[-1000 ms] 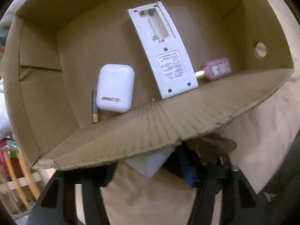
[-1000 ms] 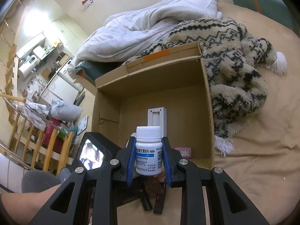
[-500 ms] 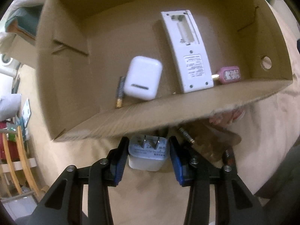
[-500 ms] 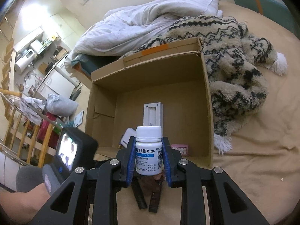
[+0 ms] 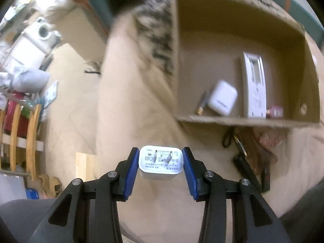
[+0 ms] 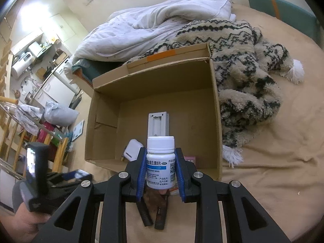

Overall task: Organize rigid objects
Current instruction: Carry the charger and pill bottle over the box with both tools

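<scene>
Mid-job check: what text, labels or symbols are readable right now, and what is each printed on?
"合维生素B片": bottle, held in the right gripper; first character hidden by the jaw.
"OTC": oval mark, same label.
"产品批号", "生产日期", "有效期至": same label; the numbers beside them are cut off.
QR code: same label, partly hidden.
Charger in the left gripper: symbols and fine print, too small to read.
Remote in the box: label blurred.

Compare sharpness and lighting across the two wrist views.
Left wrist: box and room smeared by motion blur, only the charger in the left gripper crisp. Right wrist: sharp throughout, bottle label readable, bright glare upper left; both bend straight edges.
</scene>
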`<state>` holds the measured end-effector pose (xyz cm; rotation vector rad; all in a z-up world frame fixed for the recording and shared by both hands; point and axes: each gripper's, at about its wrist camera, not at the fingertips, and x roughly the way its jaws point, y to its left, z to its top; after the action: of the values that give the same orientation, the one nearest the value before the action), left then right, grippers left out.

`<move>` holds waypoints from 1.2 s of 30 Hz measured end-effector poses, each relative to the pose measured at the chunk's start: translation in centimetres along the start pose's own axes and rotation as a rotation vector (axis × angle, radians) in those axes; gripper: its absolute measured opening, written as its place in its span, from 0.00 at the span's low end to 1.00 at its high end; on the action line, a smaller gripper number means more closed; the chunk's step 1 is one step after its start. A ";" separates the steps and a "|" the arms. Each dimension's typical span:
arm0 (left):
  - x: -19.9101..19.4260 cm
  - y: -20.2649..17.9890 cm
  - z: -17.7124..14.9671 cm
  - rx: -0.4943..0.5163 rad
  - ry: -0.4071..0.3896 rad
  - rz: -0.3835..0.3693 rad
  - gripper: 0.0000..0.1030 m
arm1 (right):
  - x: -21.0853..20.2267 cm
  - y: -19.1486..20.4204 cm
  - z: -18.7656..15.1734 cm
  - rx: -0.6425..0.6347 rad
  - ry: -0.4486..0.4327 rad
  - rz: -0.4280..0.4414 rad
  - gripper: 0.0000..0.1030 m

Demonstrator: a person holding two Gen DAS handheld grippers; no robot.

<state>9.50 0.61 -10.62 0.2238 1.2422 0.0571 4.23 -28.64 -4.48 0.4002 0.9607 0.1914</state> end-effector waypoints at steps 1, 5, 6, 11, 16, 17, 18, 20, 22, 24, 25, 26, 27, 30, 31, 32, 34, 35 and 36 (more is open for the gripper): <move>-0.8 0.6 0.3 -0.013 -0.027 0.005 0.38 | 0.0 0.0 0.1 -0.002 -0.001 -0.008 0.27; -4.4 1.7 0.9 -0.069 -0.146 0.019 0.38 | 0.1 0.0 1.1 -0.021 -0.021 -0.027 0.27; -5.0 1.8 1.4 -0.075 -0.173 0.019 0.38 | 0.2 0.1 1.4 -0.026 -0.027 -0.031 0.27; -6.9 -0.9 4.3 -0.090 -0.248 -0.005 0.38 | 1.6 0.5 2.7 -0.049 -0.028 -0.039 0.27; -6.7 -3.6 6.8 -0.066 -0.263 -0.028 0.38 | 3.3 1.3 3.1 -0.069 0.001 -0.031 0.27; -6.4 -4.1 7.1 -0.057 -0.261 -0.028 0.38 | 3.6 1.5 3.2 -0.076 0.007 -0.030 0.27; -6.0 -4.6 7.4 -0.049 -0.255 -0.031 0.38 | 3.9 1.6 3.3 -0.079 0.016 -0.028 0.27; -5.1 -5.7 8.0 -0.026 -0.244 -0.041 0.38 | 4.8 1.8 3.3 -0.084 0.041 -0.018 0.27; -4.5 -6.9 8.3 0.009 -0.247 -0.036 0.38 | 5.6 1.9 3.2 -0.090 0.072 -0.029 0.27; -3.6 -7.9 8.6 0.027 -0.233 -0.038 0.38 | 6.4 1.6 3.1 -0.080 0.101 -0.037 0.27; -3.3 -8.4 8.6 0.033 -0.230 -0.043 0.38 | 6.7 1.5 3.0 -0.071 0.111 -0.036 0.27; -3.0 -8.9 8.7 0.042 -0.229 -0.043 0.38 | 6.9 1.3 3.0 -0.060 0.120 -0.033 0.27; -2.7 -9.3 8.7 0.052 -0.228 -0.040 0.38 | 7.0 1.1 2.9 -0.051 0.123 -0.030 0.27; -1.9 -9.9 9.1 0.055 -0.214 -0.043 0.38 | 7.5 0.8 2.9 -0.034 0.140 -0.031 0.27; -1.6 -10.1 9.3 0.055 -0.208 -0.041 0.38 | 7.6 0.6 2.8 -0.026 0.149 -0.030 0.27; -1.4 -10.2 9.4 0.056 -0.203 -0.038 0.38 | 7.8 0.5 2.8 -0.020 0.158 -0.032 0.27; -0.8 -10.4 9.6 0.060 -0.197 -0.033 0.38 | 8.1 0.3 2.6 -0.012 0.172 -0.038 0.27; -0.6 -10.6 9.7 0.065 -0.192 -0.030 0.38 | 8.3 0.2 2.5 -0.007 0.178 -0.042 0.27; -0.3 -10.7 9.8 0.069 -0.187 -0.027 0.38 | 8.4 0.1 2.5 -0.001 0.183 -0.043 0.27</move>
<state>17.79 -11.27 -9.50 0.2662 1.0612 -0.0294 11.02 -26.40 -9.48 0.3648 1.1481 0.1915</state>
